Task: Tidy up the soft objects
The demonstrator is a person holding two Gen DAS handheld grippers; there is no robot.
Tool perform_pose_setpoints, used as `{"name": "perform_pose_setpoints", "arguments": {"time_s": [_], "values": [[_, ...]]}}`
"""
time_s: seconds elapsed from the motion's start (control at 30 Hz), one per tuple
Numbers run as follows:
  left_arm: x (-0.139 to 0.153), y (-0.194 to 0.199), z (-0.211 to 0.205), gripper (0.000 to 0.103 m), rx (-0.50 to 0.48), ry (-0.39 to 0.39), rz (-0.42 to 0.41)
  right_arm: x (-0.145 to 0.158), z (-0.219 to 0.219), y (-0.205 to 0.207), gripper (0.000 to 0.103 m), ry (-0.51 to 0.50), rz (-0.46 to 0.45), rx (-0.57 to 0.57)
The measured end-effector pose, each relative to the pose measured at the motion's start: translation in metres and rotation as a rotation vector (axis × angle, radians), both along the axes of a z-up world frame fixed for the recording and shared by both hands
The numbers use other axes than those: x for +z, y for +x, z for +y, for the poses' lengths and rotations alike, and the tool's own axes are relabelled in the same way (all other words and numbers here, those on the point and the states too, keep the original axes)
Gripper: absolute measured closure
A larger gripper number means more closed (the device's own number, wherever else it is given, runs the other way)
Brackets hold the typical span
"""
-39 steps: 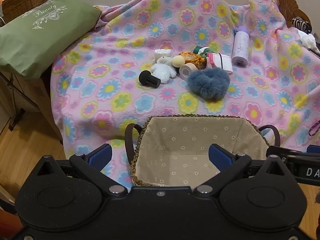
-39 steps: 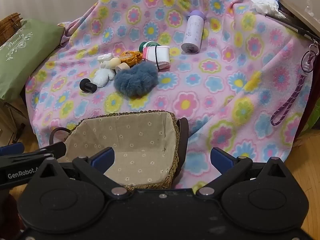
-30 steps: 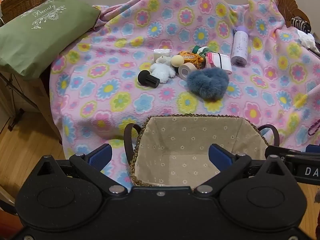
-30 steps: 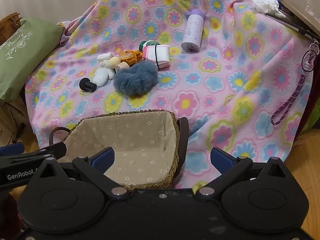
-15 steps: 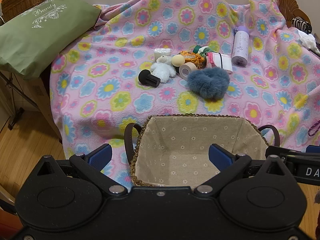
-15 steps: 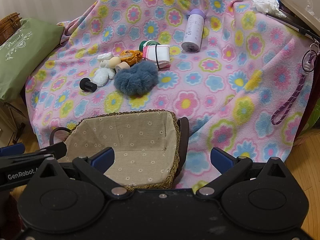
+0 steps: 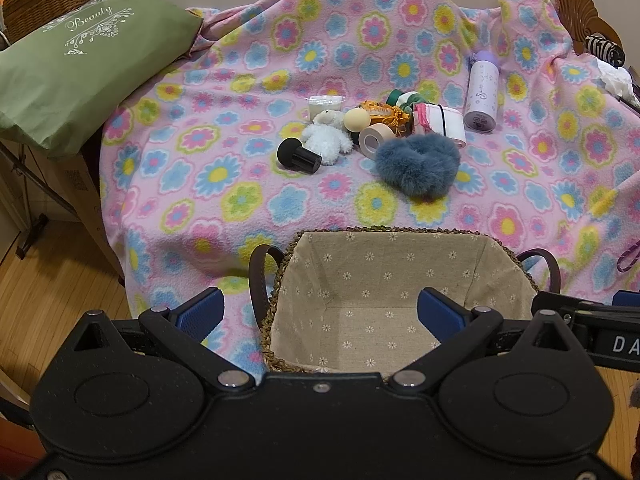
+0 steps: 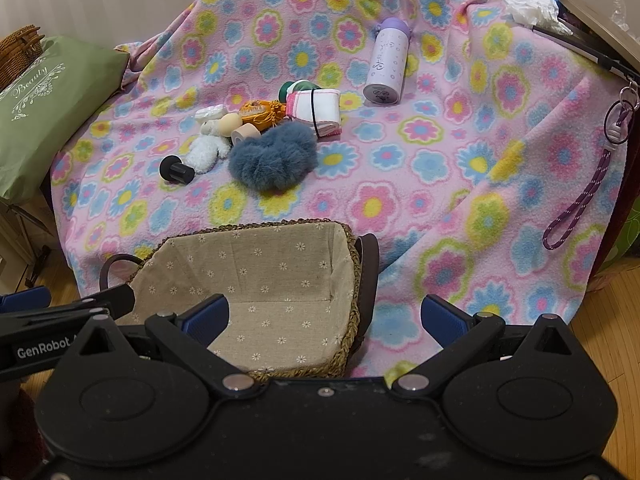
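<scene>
Grippers agape, basket [image 7: 400, 320] empty, scrunchie [image 7: 418, 162] beyond

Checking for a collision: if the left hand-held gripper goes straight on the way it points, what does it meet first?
Probably the basket: the open left hand-held gripper points into its lined inside, likely meeting the far wall. Depth is unclear.

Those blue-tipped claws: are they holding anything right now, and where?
Nothing is held. The left gripper and right gripper are both open and empty, above the lined basket.
</scene>
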State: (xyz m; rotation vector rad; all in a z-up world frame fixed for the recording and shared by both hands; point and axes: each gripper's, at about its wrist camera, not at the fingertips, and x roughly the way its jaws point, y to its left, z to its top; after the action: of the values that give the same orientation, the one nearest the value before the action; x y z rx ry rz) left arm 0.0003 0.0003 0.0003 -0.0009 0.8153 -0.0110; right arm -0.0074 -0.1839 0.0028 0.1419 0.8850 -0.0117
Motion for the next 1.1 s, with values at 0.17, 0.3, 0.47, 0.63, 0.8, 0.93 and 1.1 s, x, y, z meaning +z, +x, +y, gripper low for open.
{"name": "perform_pose_setpoints", "arguments": {"time_s": [0.17, 0.3, 0.47, 0.63, 0.8, 0.93, 1.1], "values": [[-0.0028, -0.0001, 0.0006, 0.003, 0.0, 0.0, 0.001, -0.0002, -0.0003, 0.0, 0.0, 0.0, 0.0, 0.0], [-0.0028, -0.0001, 0.0006, 0.003, 0.0, 0.0, 0.001, -0.0003, -0.0005, 0.0001, 0.0, 0.0, 0.0, 0.0], [-0.0028, 0.0, 0.0007, 0.003, 0.0, 0.0, 0.002, -0.0003, -0.0006, 0.0003, 0.0, 0.001, 0.001, 0.0], [-0.003, -0.0001, 0.0008, 0.003, 0.0, -0.001, 0.003, -0.0004, -0.0008, 0.0005, 0.0, 0.001, 0.001, 0.0], [-0.0028, 0.0, 0.0007, 0.003, 0.0, 0.0, 0.003, -0.0003, -0.0009, 0.0007, 0.0, 0.001, 0.001, 0.0], [-0.0028, 0.0001, 0.0007, 0.003, 0.0, 0.0, 0.003, -0.0003, -0.0011, 0.0007, 0.0, 0.001, 0.001, 0.001], [-0.0028, 0.0001, 0.0007, 0.003, 0.0, -0.001, 0.004, -0.0005, -0.0015, 0.001, 0.0, 0.001, 0.001, 0.0]]}}
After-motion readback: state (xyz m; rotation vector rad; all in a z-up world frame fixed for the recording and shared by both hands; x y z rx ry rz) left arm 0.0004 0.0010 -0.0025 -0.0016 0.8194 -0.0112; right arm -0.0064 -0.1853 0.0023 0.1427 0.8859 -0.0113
